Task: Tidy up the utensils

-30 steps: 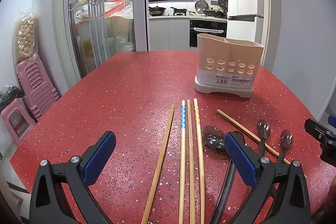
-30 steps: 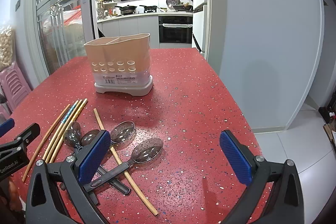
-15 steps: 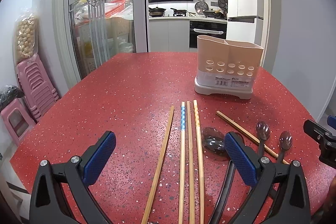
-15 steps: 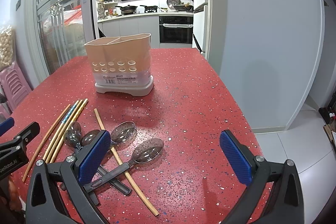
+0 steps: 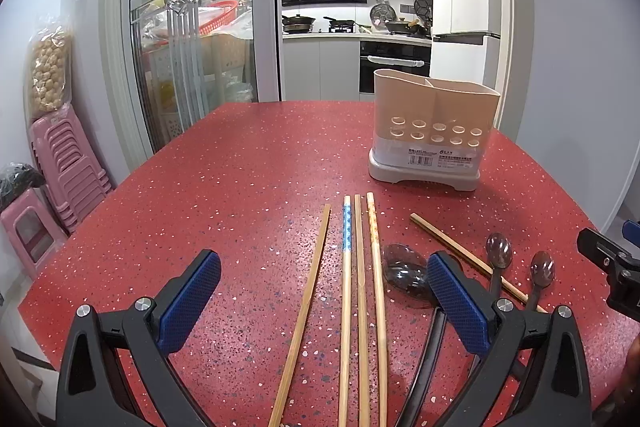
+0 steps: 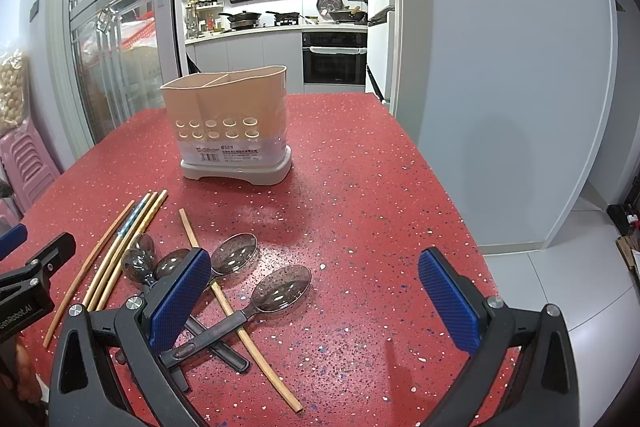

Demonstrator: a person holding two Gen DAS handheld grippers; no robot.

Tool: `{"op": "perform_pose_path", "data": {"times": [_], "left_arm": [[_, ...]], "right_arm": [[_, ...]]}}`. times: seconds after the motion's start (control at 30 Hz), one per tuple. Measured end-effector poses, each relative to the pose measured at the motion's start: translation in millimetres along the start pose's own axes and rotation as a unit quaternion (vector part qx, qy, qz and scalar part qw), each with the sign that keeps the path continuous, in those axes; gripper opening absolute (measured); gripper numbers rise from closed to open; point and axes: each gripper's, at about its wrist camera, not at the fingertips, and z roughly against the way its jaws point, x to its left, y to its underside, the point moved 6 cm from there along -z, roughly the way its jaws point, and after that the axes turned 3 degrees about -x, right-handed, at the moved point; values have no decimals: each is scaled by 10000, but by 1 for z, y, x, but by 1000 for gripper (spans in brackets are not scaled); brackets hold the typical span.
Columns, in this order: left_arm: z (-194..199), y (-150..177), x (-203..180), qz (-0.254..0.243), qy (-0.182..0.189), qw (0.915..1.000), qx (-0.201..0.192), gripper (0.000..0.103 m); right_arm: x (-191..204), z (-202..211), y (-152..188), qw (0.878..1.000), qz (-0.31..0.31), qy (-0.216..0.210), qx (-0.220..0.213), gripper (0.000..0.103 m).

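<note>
A: What is the biggest thing here?

B: The red speckled stone bench (image 5: 240, 167). On it, at about 1 o'clock in the left wrist view, stands the beige plastic utensil holder with round holes and a grey base (image 5: 432, 131). It is upright, has two compartments, and no utensil shows above its rim.

A: And where are the utensils?

B: They all lie flat on the bench, nearer than the holder. Four long wooden chopsticks (image 5: 362, 267) lie almost parallel at 12 o'clock in the left wrist view; one of them has a blue patterned band. A fifth wooden chopstick (image 6: 236, 311) lies alone and slanted, at 11 o'clock in the right wrist view, crossing the spoon handles. Four dark translucent plastic spoons with black handles (image 6: 280, 291) are gathered beside it, and their handles overlap.

A: How do the tongs stand?

B: The left tongs (image 5: 320, 303) are spread wide and hold nothing; the four chopsticks lie in the gap under them. The right tongs (image 6: 316, 303) are also spread wide and hold nothing. Their left blue pad is above the spoon handles, but I cannot tell if it touches them.
</note>
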Motion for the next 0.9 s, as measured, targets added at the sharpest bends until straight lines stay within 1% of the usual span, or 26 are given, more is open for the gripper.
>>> {"op": "perform_pose_path", "data": {"times": [0.9], "left_arm": [[0, 0, 0, -4, -4, 10000, -6, 103]], "right_arm": [[-1, 2, -1, 10000, -20, 2, -2, 103]]}}
